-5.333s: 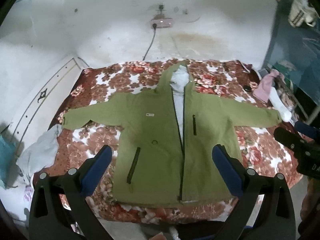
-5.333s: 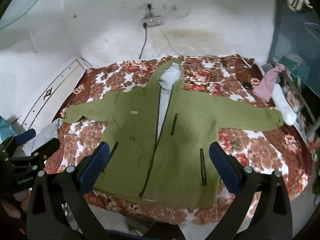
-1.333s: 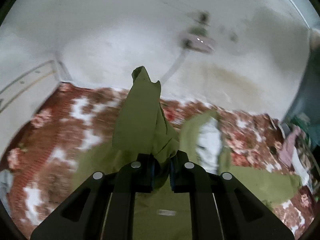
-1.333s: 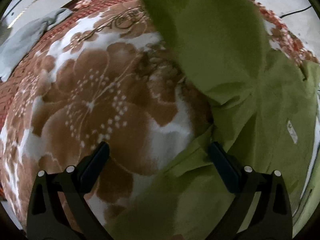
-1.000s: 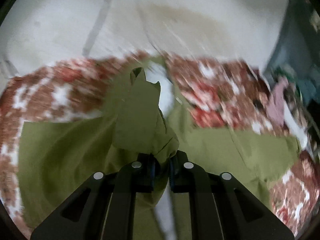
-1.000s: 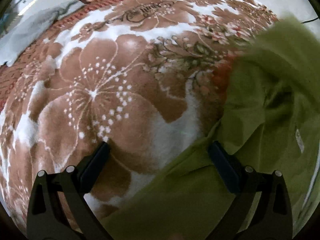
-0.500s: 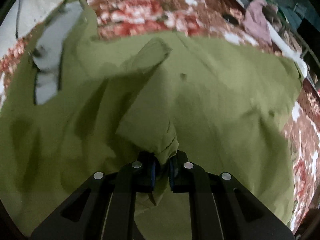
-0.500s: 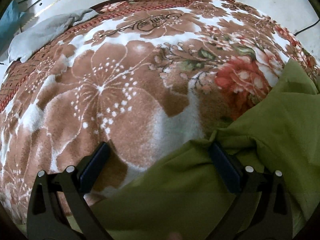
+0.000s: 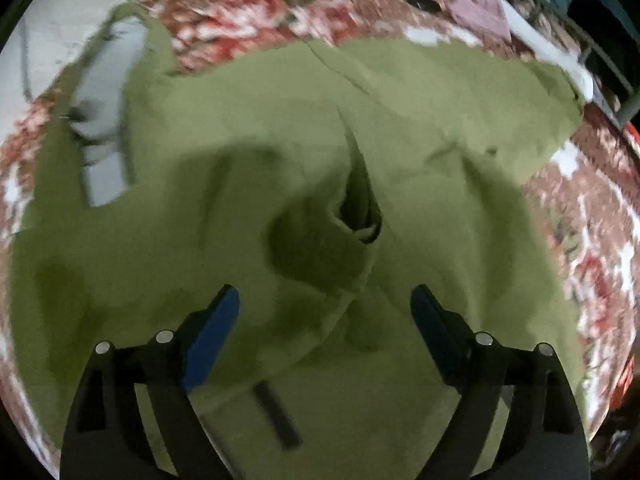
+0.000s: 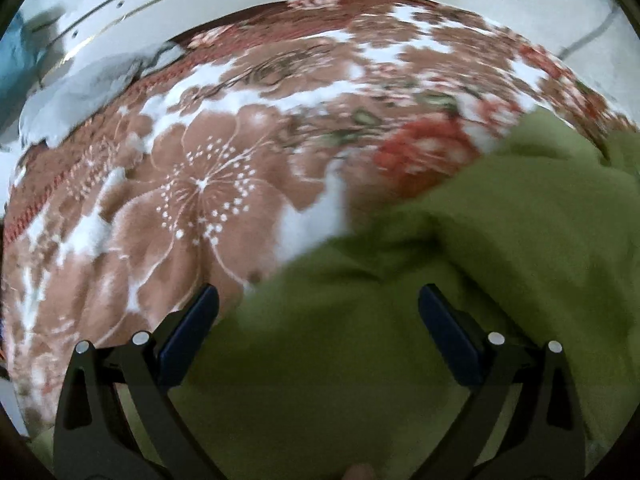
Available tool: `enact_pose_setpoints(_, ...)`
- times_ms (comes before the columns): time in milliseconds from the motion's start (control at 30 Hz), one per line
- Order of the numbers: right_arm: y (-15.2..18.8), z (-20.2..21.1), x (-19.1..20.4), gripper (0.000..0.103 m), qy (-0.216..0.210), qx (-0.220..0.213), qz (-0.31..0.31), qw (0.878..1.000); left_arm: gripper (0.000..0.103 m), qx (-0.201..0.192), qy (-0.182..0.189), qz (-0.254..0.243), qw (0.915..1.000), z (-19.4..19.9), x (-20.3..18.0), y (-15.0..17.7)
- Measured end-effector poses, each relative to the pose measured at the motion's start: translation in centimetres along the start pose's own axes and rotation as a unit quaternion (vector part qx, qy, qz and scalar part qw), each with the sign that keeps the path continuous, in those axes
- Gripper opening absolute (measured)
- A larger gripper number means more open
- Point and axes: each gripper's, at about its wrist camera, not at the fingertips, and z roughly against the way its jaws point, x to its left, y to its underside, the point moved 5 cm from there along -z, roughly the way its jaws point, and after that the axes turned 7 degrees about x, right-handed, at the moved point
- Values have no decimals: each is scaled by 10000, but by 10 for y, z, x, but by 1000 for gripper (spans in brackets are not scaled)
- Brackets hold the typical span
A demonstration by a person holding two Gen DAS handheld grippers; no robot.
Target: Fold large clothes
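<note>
Jacket (image 9: 248, 128): olive green, lying on the floral blanket (image 10: 192, 184) and filling most of the left wrist view.
Sleeve (image 9: 352, 216): folded in over the jacket's front; its open cuff sits at the centre of the left wrist view, at 12 o'clock from the left gripper, clear of both pads.
Hood (image 9: 108, 92): pale grey lining showing, at 10 o'clock in the left wrist view.
Pocket zip (image 9: 276, 416): dark strip at 6 o'clock, low between the left gripper's arms.
Left gripper (image 9: 325, 332): jaws have just been opening and now stand spread wide above the green cloth; nothing is pinched (the cuff lies loose ahead of the blue pads (image 9: 212, 332)).
Right gripper (image 10: 318, 328): jaws spread wide, nothing between the pads; it hangs over the jacket's edge, with green cloth from 3 to 6 o'clock and bare blanket from 9 to 12 o'clock.
Grey cloth (image 10: 80, 92): heaped at the blanket's far edge, at 10 o'clock in the right wrist view (blurred).
Pink cloth (image 9: 480, 12): off the blanket at 1 o'clock in the left wrist view, well apart from the jacket.
</note>
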Motion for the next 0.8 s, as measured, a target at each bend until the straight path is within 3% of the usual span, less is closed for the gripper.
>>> enact_pose_setpoints(100, 10, 37, -15, 98, 384, 80, -2, 9992, 89, -284, -86, 284, 9992, 59, 13, 4)
enact_pose_setpoints(200, 37, 71, -55, 98, 904, 248, -114, 9955, 92, -716, -482, 538, 9948, 130, 45, 3)
enact_pose_setpoints(333, 93, 91, -143, 98, 1242, 792, -766, 9861, 96, -1085, -1020, 832, 9853, 210, 115, -2)
enact_pose_setpoints(400, 116, 101, -185, 98, 1207, 1007, -1108, 9813, 97, -1128, -1254, 846, 9820, 224, 144, 1)
enact_pose_setpoints(500, 140, 127, -254, 98, 1083, 1113, -1668, 9737, 97, -1230, -1660, 930, 9740, 220, 208, 20)
enact_pose_setpoints(600, 171, 156, -336, 98, 1072, 1100, -2500, 9560, 97, -1292, -1958, 1035, 9666, 188, 270, 45)
enact_pose_setpoints(633, 186, 164, -365, 98, 1119, 1148, -2854, 9449, 97, -1108, -2142, 1130, 9639, 163, 298, 56)
enact_pose_setpoints(733, 228, 177, -437, 98, 1141, 1131, -3833, 9096, 97, -547, -2140, 1513, 9635, 107, 355, 77)
enact_pose_setpoints(800, 254, 171, -469, 88, 828, 1245, -4426, 8842, 97, -396, -1984, 1715, 9642, 86, 379, 82)
